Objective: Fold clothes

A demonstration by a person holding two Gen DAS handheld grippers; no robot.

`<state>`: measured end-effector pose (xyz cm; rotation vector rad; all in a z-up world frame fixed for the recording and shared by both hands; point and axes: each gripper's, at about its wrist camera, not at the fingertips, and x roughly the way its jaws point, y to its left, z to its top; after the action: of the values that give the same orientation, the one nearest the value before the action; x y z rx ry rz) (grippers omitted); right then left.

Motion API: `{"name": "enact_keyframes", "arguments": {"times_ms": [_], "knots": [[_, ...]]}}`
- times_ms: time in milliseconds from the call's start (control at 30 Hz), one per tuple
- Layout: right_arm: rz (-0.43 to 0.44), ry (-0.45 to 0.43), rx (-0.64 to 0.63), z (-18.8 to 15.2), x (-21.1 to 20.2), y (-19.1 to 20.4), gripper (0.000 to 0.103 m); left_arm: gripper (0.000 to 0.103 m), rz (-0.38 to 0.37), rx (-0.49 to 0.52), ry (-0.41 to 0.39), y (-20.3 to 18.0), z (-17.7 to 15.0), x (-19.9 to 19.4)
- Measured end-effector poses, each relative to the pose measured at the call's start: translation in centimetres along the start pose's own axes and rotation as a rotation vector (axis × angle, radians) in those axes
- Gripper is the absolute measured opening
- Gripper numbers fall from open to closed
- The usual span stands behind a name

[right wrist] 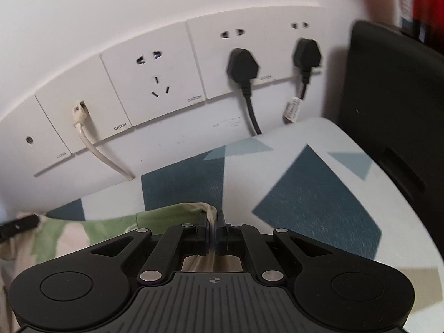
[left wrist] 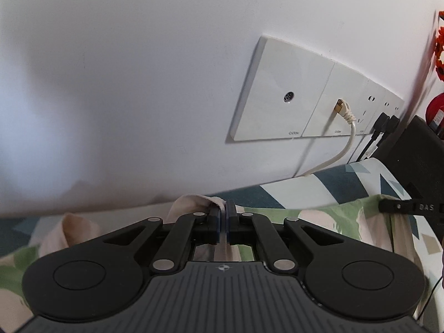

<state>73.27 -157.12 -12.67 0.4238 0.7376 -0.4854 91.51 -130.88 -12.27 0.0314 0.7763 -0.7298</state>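
We hold the left gripper (left wrist: pixel 223 216) with its jaws pressed together on a fold of the garment (left wrist: pixel 191 202), a cream cloth with green patches; the pinched edge bunches up just ahead of the fingertips and the rest hangs below and to either side of the gripper, lying on the patterned tablecloth (left wrist: pixel 305 191); off to the right of this gripper the tip of the other gripper shows, black, at the garment's far edge. We hold the right gripper (right wrist: pixel 213 219) likewise closed, pinching the garment's (right wrist: pixel 172 213) green and cream hem between its pads; the cloth stretches away to its left and a strip of it drops down between the fingers; ahead and to the right of this gripper the tablecloth (right wrist: pixel 319 188) lies bare, white with dark blue and pale blue shapes. Beyond both grippers stands a white wall with a row of socket plates (right wrist: pixel 155 83); two black plugs (right wrist: pixel 242 65) and a cream network cable (right wrist: pixel 83 127) sit in them; a black box (right wrist: pixel 394 111) stands far right.
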Motion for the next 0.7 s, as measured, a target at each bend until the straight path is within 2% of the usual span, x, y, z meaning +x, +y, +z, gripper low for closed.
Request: {"name": "enact_keyframes", "arguments": {"times_ms": [100,233,267,333,367,400,467,500,567,700], "knots": [[-0.027,0.001,-0.053,0.4,0.9,1.1,0.002,0.004,0.011,0.002,-0.005,0.0,-0.2,0.1],[-0.052,0.007,-0.036,0.7,1.8,1.5,0.002,0.006,0.037,0.042,0.029,-0.2,-0.5,0.8],[-0.062,0.009,-0.043,0.6,2.0,1.7,0.003,0.008,0.047,0.067,0.049,-0.4,-0.4,1.0],[-0.081,0.002,-0.056,0.4,2.2,2.1,0.005,0.019,0.061,0.145,0.093,-1.2,0.2,0.9],[-0.087,0.001,-0.050,0.4,2.3,2.2,0.008,0.039,0.066,0.189,0.088,-1.8,0.4,0.3],[-0.093,-0.001,-0.047,0.4,2.3,2.3,0.012,0.052,0.071,0.232,0.084,-2.3,0.7,-0.4],[-0.132,-0.006,-0.037,0.7,2.4,2.5,0.041,0.060,0.098,0.332,0.033,-3.3,1.1,-2.3],[-0.152,-0.019,-0.007,0.8,2.1,2.4,0.046,0.062,0.107,0.377,0.010,-3.8,1.2,-3.3],[-0.128,-0.060,0.080,1.0,0.9,1.7,0.046,0.062,0.073,0.423,0.018,-4.3,1.4,-4.9],[-0.042,-0.149,0.200,1.2,-2.6,0.5,0.048,0.062,0.008,0.430,0.046,-4.5,0.6,-8.5]]}}
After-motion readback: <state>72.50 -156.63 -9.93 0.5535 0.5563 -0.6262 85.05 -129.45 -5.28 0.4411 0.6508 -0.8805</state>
